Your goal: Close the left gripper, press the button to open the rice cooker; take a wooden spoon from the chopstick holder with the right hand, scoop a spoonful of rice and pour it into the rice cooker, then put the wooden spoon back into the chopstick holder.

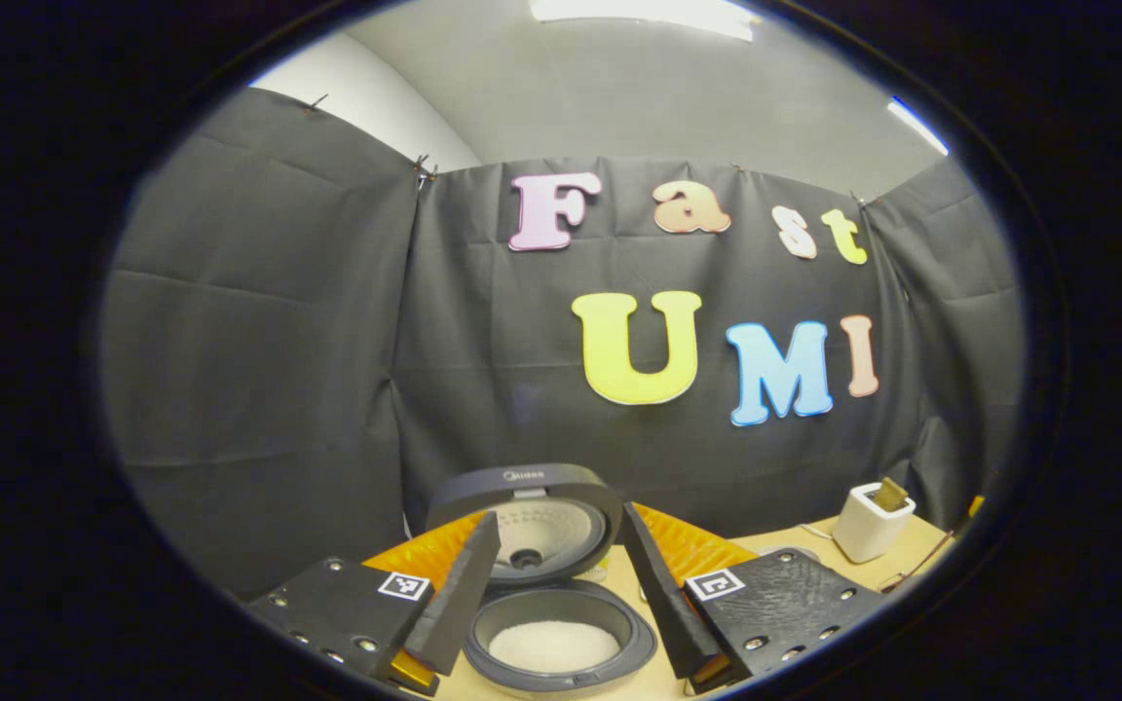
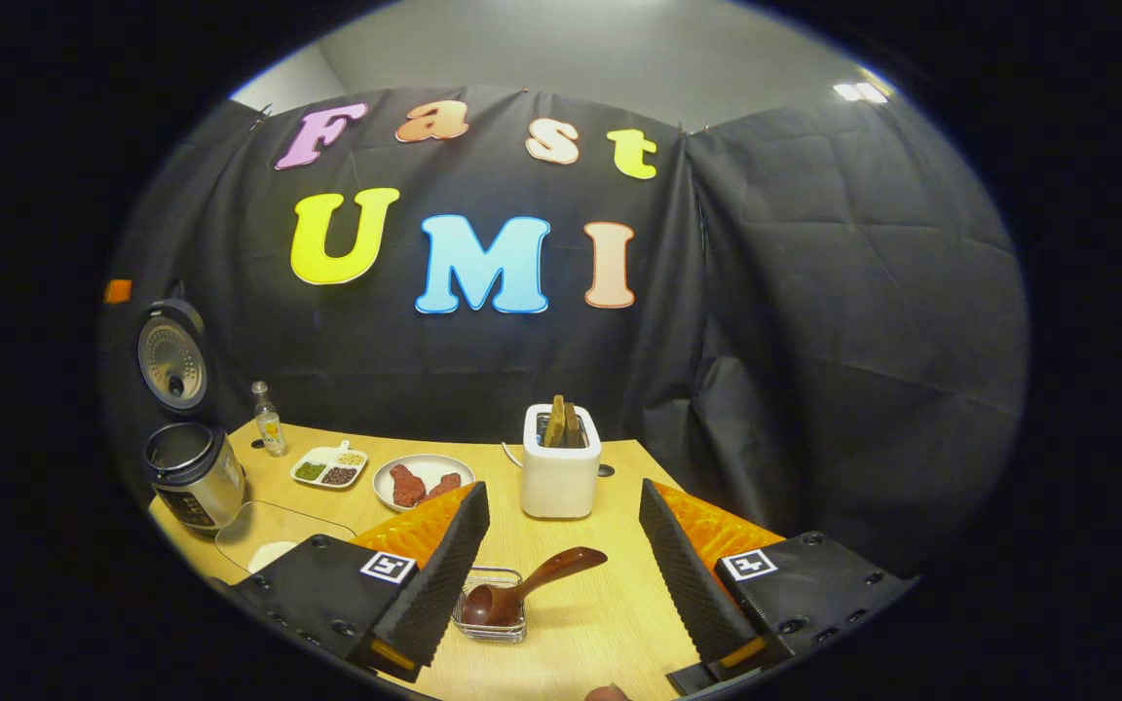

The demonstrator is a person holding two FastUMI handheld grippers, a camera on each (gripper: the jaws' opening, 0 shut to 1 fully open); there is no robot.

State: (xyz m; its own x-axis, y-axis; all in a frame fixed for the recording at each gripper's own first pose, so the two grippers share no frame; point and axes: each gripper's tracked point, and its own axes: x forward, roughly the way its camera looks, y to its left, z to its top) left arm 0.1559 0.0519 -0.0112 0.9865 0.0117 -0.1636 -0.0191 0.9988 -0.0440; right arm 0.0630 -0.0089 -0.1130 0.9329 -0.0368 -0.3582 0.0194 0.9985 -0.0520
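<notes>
The rice cooker (image 1: 561,672) stands open just below and in front of my left gripper (image 1: 559,526), its lid (image 1: 522,506) raised and white rice (image 1: 553,645) in the inner pot. The left gripper is open and holds nothing. In the right gripper view the same cooker (image 2: 193,477) stands at the far left with its lid (image 2: 171,360) up. A brown wooden spoon (image 2: 532,582) lies with its bowl in a small clear holder (image 2: 495,623) and its handle pointing up to the right. My right gripper (image 2: 563,492) is open above it, a finger on either side, touching nothing.
A white toaster (image 2: 561,472) with bread stands behind the spoon. To the left are a plate of meat (image 2: 422,480), a divided dish (image 2: 330,467), a small bottle (image 2: 269,419) and a clear container of rice (image 2: 269,545). The wooden table (image 2: 580,623) ends at the cloth wall.
</notes>
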